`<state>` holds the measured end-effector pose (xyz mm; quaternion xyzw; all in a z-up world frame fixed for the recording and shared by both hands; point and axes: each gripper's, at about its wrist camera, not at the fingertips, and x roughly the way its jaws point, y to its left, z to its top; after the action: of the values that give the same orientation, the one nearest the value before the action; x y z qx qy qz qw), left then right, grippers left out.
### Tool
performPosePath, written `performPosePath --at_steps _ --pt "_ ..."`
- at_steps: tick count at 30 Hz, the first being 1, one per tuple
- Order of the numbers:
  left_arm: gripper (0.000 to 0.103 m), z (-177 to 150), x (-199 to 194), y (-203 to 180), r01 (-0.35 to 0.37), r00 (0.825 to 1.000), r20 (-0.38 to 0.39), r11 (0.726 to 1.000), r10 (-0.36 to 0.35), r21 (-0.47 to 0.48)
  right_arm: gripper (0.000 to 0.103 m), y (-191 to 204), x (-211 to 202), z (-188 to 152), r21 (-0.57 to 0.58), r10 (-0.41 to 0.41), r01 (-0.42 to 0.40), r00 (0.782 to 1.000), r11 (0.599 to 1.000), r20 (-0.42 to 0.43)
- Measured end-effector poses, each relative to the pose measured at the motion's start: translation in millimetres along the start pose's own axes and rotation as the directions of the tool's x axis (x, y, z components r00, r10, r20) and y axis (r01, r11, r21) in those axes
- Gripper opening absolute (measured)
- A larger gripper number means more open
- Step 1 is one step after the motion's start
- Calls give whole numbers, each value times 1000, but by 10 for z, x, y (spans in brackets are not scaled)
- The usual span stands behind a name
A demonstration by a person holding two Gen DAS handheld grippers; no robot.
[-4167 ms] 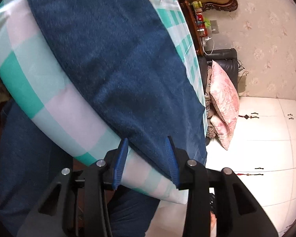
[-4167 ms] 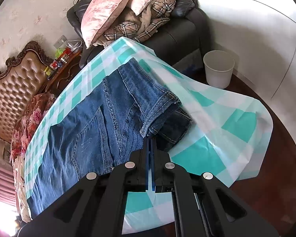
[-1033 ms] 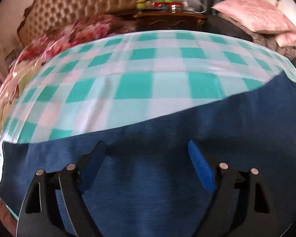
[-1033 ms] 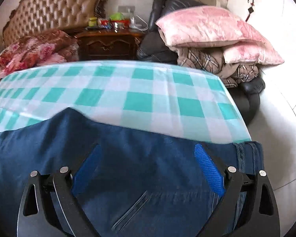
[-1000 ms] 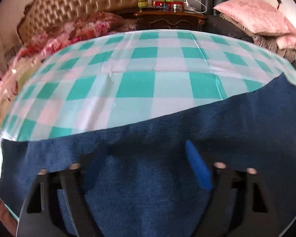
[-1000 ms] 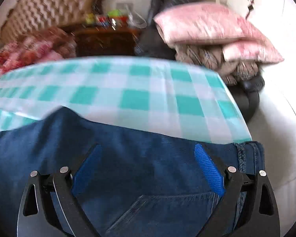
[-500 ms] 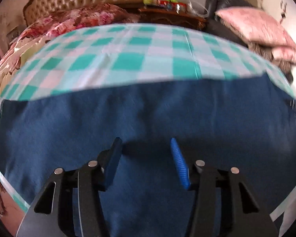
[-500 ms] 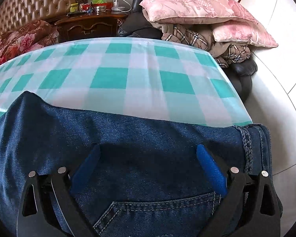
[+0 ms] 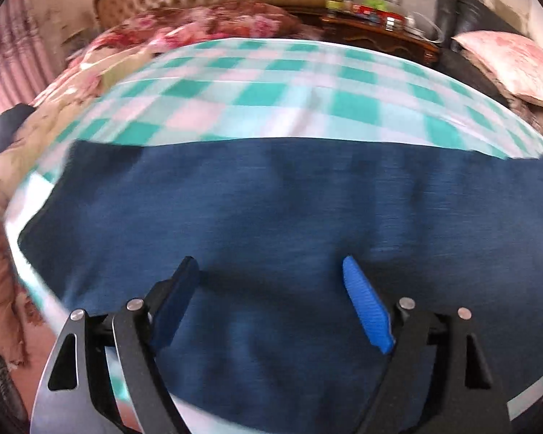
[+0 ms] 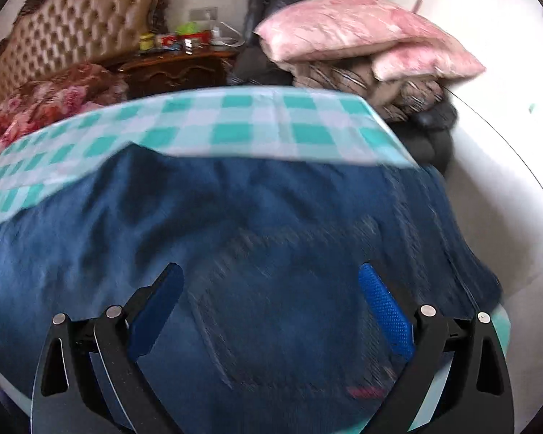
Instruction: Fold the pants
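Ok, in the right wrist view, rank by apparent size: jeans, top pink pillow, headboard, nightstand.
1. jeans, though nearness inflates them
2. top pink pillow and headboard, too alike to separate
3. nightstand, smallest, partly hidden behind the checked cloth

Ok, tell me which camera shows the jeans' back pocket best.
The right wrist view: the pocket stitching shows, blurred, on the jeans between that hand-held gripper's open fingers. The left wrist view shows only plain denim, no pocket.
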<state>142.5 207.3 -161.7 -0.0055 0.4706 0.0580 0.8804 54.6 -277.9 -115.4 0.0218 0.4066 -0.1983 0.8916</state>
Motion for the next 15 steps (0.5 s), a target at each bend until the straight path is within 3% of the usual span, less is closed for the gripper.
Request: performPosePath --at_steps 4,8,12,15 --pt "81 -78 -15 536 -59 998 -12 991 58 -122 85 -239 186 -222 23 -39 42 993 999 -115" --pt "77 -196 -187 1167 -88 995 20 957 97 -277 85 -257 192 -290 16 -28 29 995 999 -99" --pt "62 -318 -327 1861 -38 997 44 888 65 -457 87 -241 204 -280 22 -38 41 993 999 -112" --pt "58 -386 -308 2194 -3 998 57 860 38 -510 87 -244 180 -284 37 -38 43 991 998 -126"
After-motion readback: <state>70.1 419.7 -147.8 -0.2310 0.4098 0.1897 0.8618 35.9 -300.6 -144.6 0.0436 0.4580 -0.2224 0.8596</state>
